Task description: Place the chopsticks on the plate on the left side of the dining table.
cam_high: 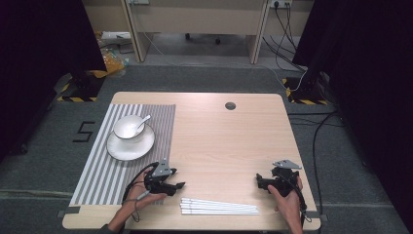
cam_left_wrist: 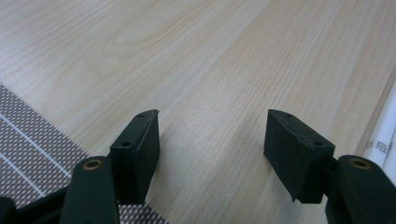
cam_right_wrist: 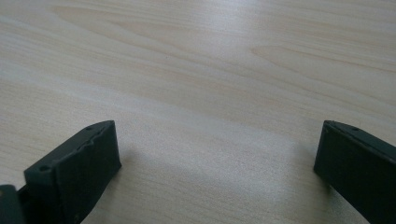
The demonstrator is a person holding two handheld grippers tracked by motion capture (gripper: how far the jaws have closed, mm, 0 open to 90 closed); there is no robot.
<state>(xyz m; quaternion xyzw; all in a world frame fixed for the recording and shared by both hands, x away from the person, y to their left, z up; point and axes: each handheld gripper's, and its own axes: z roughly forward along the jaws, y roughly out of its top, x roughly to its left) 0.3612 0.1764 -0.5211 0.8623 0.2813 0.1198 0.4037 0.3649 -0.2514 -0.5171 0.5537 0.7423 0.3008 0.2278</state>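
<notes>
A white bowl (cam_high: 128, 126) with a spoon (cam_high: 144, 120) in it sits on a white plate (cam_high: 130, 145) on a grey striped placemat (cam_high: 97, 170) at the table's left. Several white chopsticks (cam_high: 219, 206) lie side by side near the front edge; their ends show at the right of the left gripper view (cam_left_wrist: 383, 144). My left gripper (cam_high: 181, 185) rests low at the mat's right edge, open, with bare wood between its jaws (cam_left_wrist: 212, 135). My right gripper (cam_high: 258, 182) is at the front right, open wide over bare wood (cam_right_wrist: 217, 144).
The light wooden table (cam_high: 219, 141) has a round cable hole (cam_high: 230, 106) near its far edge. Beyond it stand a desk, cables on the grey floor and dark curtains on both sides.
</notes>
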